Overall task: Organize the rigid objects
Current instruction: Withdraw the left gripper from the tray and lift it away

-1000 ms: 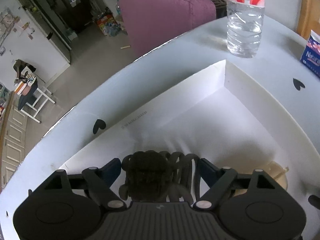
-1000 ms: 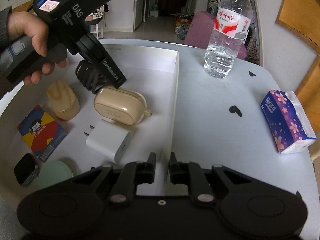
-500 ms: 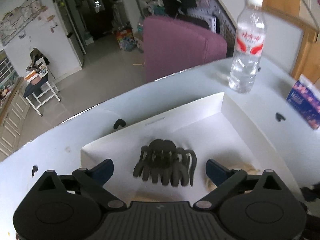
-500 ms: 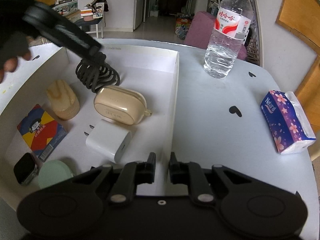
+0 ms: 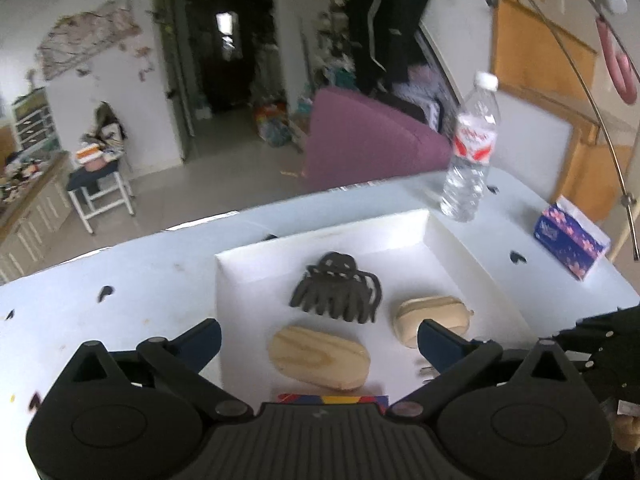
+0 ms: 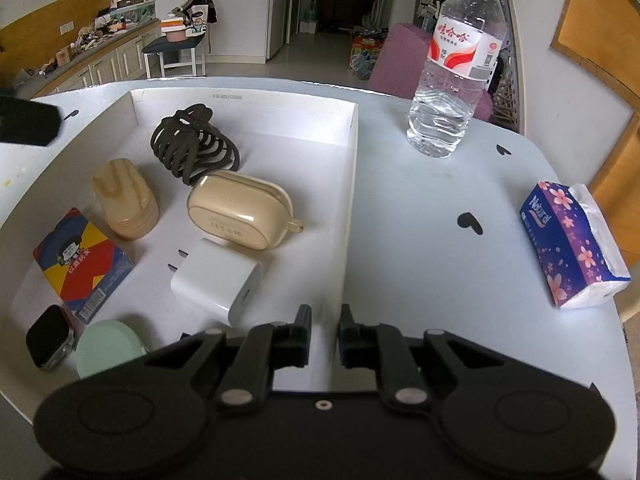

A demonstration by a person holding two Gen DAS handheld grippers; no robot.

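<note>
A white cardboard tray [image 6: 352, 184] on the pale table holds a black hair claw [image 6: 194, 142], a wooden oval piece [image 6: 124, 198], a beige earbud case [image 6: 240, 210], a white charger [image 6: 218, 280], a colourful card box [image 6: 82, 264], a smartwatch [image 6: 48, 342] and a green round lid [image 6: 108, 352]. My left gripper [image 5: 318, 340] is open and empty, raised above the tray's near-left side; the claw [image 5: 338, 294], wooden piece [image 5: 318, 356] and case [image 5: 432, 314] lie beyond it. My right gripper [image 6: 324, 330] is shut and empty, by the tray's right wall.
A water bottle [image 6: 454, 76] stands on the table behind the tray's right corner. A tissue pack [image 6: 572, 244] lies at the right edge. A purple chair [image 5: 372, 148] stands behind the table. Black heart marks dot the tabletop.
My left gripper let go of the hair claw in the tray's far corner, then opened, rose and drew back to the left. My right gripper has not moved.
</note>
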